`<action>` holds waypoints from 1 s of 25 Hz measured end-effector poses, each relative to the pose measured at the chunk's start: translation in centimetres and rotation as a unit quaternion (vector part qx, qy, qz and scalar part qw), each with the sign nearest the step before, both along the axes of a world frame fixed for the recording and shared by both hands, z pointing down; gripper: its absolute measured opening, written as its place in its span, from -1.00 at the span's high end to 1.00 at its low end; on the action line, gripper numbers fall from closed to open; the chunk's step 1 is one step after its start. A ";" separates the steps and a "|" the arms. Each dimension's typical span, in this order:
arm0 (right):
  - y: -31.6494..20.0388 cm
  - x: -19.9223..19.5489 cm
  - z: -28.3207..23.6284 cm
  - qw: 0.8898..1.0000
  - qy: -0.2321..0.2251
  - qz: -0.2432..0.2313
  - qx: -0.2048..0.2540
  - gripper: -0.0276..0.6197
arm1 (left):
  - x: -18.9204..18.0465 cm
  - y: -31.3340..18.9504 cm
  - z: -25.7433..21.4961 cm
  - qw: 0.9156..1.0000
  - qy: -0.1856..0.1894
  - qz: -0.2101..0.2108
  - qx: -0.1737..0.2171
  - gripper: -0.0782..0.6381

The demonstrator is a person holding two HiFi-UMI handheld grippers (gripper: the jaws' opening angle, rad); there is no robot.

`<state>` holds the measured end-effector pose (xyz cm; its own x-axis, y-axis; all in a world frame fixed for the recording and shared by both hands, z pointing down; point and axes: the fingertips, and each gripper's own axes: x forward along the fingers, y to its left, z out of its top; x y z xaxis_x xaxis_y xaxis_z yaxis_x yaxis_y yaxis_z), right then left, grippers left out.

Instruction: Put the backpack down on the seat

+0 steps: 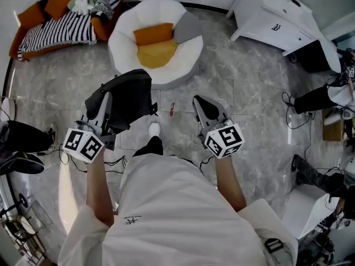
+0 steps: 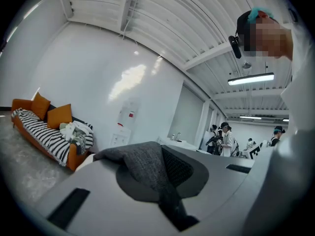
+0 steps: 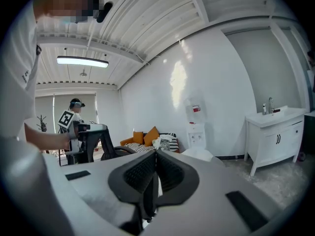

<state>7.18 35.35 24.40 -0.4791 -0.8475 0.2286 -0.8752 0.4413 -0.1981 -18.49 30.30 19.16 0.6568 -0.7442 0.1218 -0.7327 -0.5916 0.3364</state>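
— Left hand-held gripper [image 1: 105,98], entry one: jaws pressed together, pinching a fold of the backpack [image 1: 130,96]. Does its own view agree?

— Agrees. In the left gripper view, grey woven fabric of the backpack [image 2: 145,163] lies over one pad and runs down into the slit where the jaws meet.

— Where is the bag's body?

— It hangs just beyond that gripper's tips, on the side toward the other gripper. It is not on the seat [image 1: 119,46]. From above, its far edge sits just beside the seat's near rim. Contact: cannot tell.

— Right hand-held gripper [image 1: 198,101]?

— Its pads meet with nothing between them, per the right gripper view [image 3: 155,173]. It is level with the left one and apart from the backpack.

— Where is the seat relative to both?

— Ahead of both, on the floor, and closer to the left gripper's line. It is round and white, with an orange cushion [image 1: 152,33] and a yellow cushion [image 1: 157,53] inside.

— What lies further out?

— An orange sofa [image 1: 30,16] is ahead and to the left of the left gripper. A white cabinet [image 1: 272,18] is ahead and to the right of the right one.
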 end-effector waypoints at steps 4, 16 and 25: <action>-3.9 -0.2 0.4 1.000 0.008 0.010 -0.002 0.84 | 0.9 -3.7 0.3 1.000 0.001 0.014 0.000 0.70; -14.2 -1.5 0.6 0.999 0.012 0.040 -0.003 0.84 | 3.1 -13.7 2.2 0.998 -0.021 0.056 0.009 0.70; -19.9 -2.0 1.2 0.999 -0.005 0.043 -0.004 0.84 | 4.0 -19.0 3.6 0.996 -0.023 0.088 0.007 0.70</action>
<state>5.14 15.49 25.57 -0.4061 -0.8842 0.2308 -0.9082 0.3625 -0.2092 -14.51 11.34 22.72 0.7711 -0.6197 0.1460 -0.6317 -0.7163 0.2962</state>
